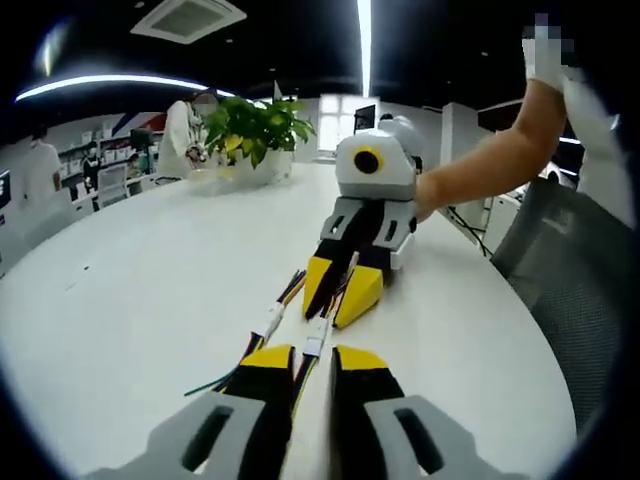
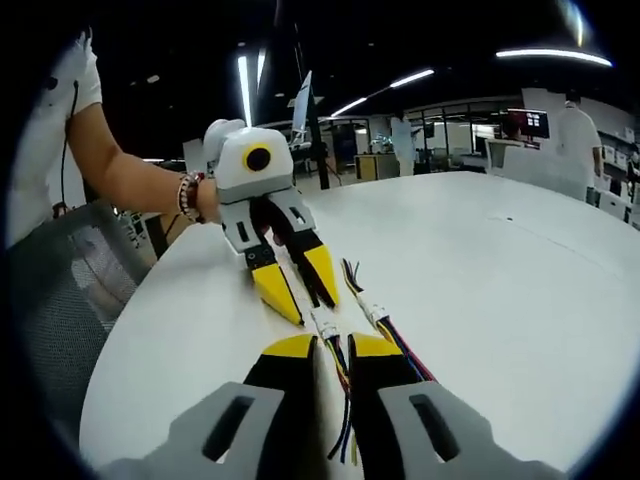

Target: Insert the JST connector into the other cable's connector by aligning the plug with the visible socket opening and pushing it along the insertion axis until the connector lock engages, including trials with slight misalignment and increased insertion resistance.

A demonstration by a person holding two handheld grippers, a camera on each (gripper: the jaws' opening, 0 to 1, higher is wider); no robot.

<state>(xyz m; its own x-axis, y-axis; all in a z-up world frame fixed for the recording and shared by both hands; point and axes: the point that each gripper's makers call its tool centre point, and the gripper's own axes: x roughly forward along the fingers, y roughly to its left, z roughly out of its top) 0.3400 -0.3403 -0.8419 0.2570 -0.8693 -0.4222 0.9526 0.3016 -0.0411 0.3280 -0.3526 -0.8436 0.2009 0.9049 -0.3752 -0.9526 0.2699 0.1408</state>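
A white JST connector (image 1: 315, 345) lies on the white table (image 1: 150, 270) just past my left gripper (image 1: 313, 360), whose jaws stand close together on its coloured wires. The same connector (image 2: 325, 323) sits just beyond my right gripper (image 2: 332, 347), also shut on wires running back between its jaws. The two grippers face each other tip to tip: the right gripper (image 1: 340, 290) shows above the connector, and the left gripper (image 2: 315, 300) points down at it. A second white connector (image 1: 270, 320) with wires lies loose alongside (image 2: 375, 312). Whether plug and socket are joined I cannot tell.
A potted green plant (image 1: 250, 130) stands at the table's far side, with people and desks behind. A grey mesh chair (image 1: 570, 290) stands at the table edge (image 2: 60, 300). The person's forearm (image 1: 480, 165) reaches in from the side.
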